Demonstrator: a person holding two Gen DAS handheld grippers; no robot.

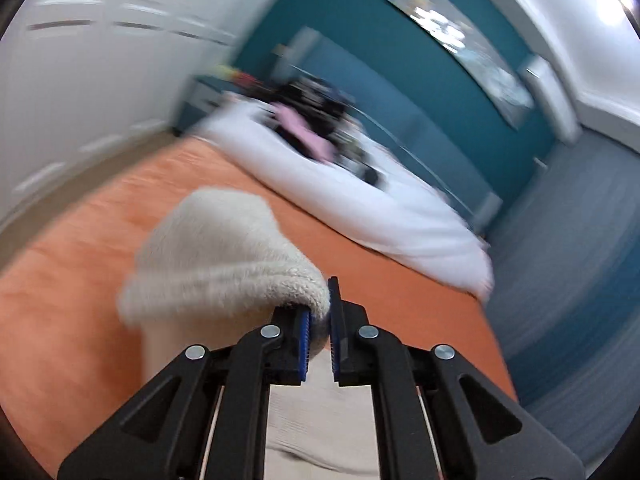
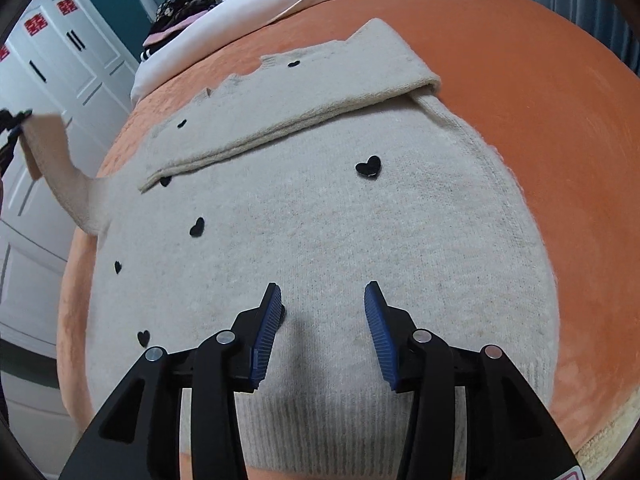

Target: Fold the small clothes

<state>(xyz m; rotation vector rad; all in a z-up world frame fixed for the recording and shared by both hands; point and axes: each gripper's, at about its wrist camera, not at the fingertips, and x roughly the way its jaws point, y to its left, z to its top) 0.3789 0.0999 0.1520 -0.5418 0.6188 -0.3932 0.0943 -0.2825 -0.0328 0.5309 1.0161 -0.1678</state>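
A cream knitted sweater [image 2: 320, 208] with small black hearts [image 2: 368, 167] lies flat on the orange bedspread [image 2: 540, 100]. One sleeve [image 2: 304, 92] is folded across its upper part. The left gripper [image 1: 319, 320] has its jaws nearly closed on the fuzzy cuff of the other sleeve [image 1: 216, 256] and holds it lifted above the bed. The right gripper [image 2: 323, 304] hovers over the ribbed hem with its jaws about half open, and nothing is between its blue pads [image 2: 266, 332]. A white duvet [image 1: 360, 200] and a pile of dark clothes [image 1: 312, 116] lie further up the bed.

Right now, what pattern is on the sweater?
Cream knit sweater with small black hearts scattered over it; clearest in the right wrist view.
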